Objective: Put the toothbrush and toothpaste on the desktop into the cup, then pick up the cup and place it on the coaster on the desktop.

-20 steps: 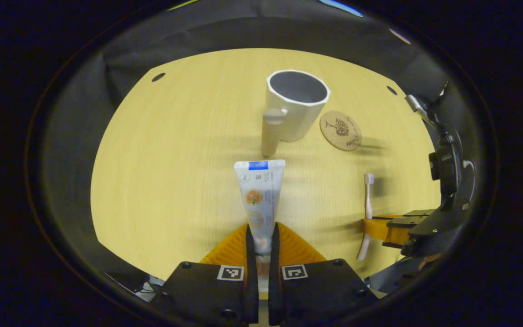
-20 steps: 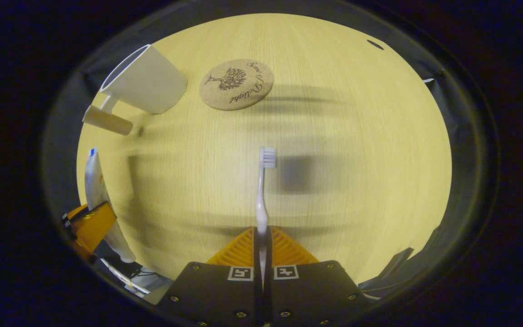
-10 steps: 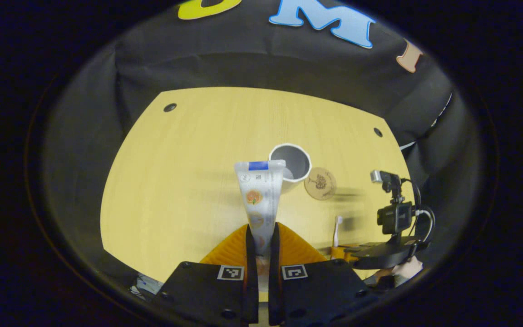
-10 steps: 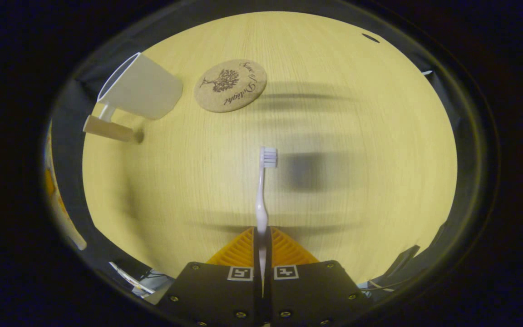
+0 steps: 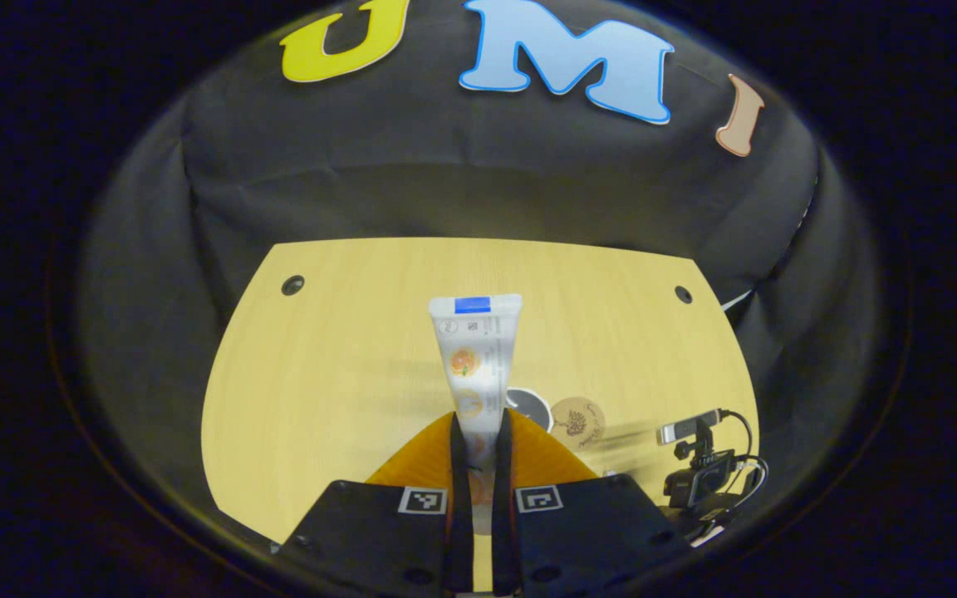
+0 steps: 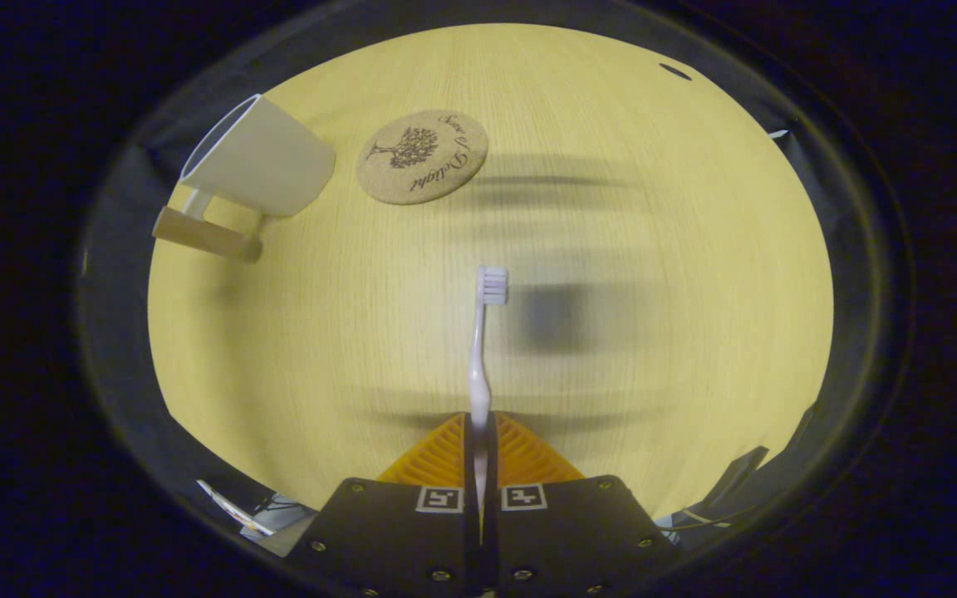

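we grip the toothpaste (image 5: 473, 365) in our left claw (image 5: 478, 453) and the toothbrush (image 6: 481, 349) in our right claw (image 6: 479, 440), the cup (image 6: 258, 162) at ten o'clock beside the coaster (image 6: 422, 156) on the tabletop (image 6: 653, 291).

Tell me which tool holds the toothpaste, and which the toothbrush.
The left tool is shut on the toothpaste, a wide flat tube. The right tool is shut on the toothbrush, thin with bristles.

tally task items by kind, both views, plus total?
toothpaste tube: 1, shut in the left gripper
toothbrush: 1, shut in the right gripper
cup: 1, on the desktop
coaster: 1, beside the cup
Total: 4
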The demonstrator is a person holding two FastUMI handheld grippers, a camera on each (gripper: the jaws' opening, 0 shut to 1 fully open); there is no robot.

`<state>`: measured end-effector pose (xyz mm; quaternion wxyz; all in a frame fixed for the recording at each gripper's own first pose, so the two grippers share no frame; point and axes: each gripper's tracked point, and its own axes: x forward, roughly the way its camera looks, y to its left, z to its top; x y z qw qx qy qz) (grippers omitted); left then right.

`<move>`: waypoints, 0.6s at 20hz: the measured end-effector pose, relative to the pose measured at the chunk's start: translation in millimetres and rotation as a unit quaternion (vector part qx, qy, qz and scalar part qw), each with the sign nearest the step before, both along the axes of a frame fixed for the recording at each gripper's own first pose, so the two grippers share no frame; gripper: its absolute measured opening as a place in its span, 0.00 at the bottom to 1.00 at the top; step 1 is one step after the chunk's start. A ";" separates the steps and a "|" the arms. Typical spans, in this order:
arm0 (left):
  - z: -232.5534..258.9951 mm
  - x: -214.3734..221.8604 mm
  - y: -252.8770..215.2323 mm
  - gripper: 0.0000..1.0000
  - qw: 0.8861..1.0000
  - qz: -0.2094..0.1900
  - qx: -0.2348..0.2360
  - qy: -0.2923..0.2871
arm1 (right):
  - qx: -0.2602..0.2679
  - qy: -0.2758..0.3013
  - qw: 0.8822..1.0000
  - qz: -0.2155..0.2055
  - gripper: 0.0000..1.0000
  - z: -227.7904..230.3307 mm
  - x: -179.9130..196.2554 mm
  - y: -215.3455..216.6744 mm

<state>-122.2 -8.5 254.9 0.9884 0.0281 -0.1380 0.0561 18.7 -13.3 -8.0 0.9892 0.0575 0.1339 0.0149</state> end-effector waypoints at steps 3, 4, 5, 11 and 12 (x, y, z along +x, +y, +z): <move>15.3 20.7 -5.7 0.16 1.000 0.001 0.012 0.008 | -0.001 -0.003 1.000 -0.005 0.02 -1.0 0.4 0.2; 19.8 29.3 -8.3 0.16 1.000 0.002 0.016 0.009 | -0.002 -0.004 1.000 -0.007 0.02 -1.6 0.8 -0.1; 25.1 36.2 -10.8 0.16 1.000 0.001 0.020 0.009 | -0.004 -0.007 1.000 -0.008 0.02 -1.4 0.7 0.1; 46.7 72.4 -21.4 0.18 0.999 -0.012 0.033 -0.002 | -0.007 -0.007 1.000 -0.011 0.03 0.1 0.6 0.4; 47.2 79.1 -21.8 0.16 0.999 -0.017 0.028 -0.005 | -0.006 -0.007 1.000 -0.011 0.03 0.3 -0.1 0.3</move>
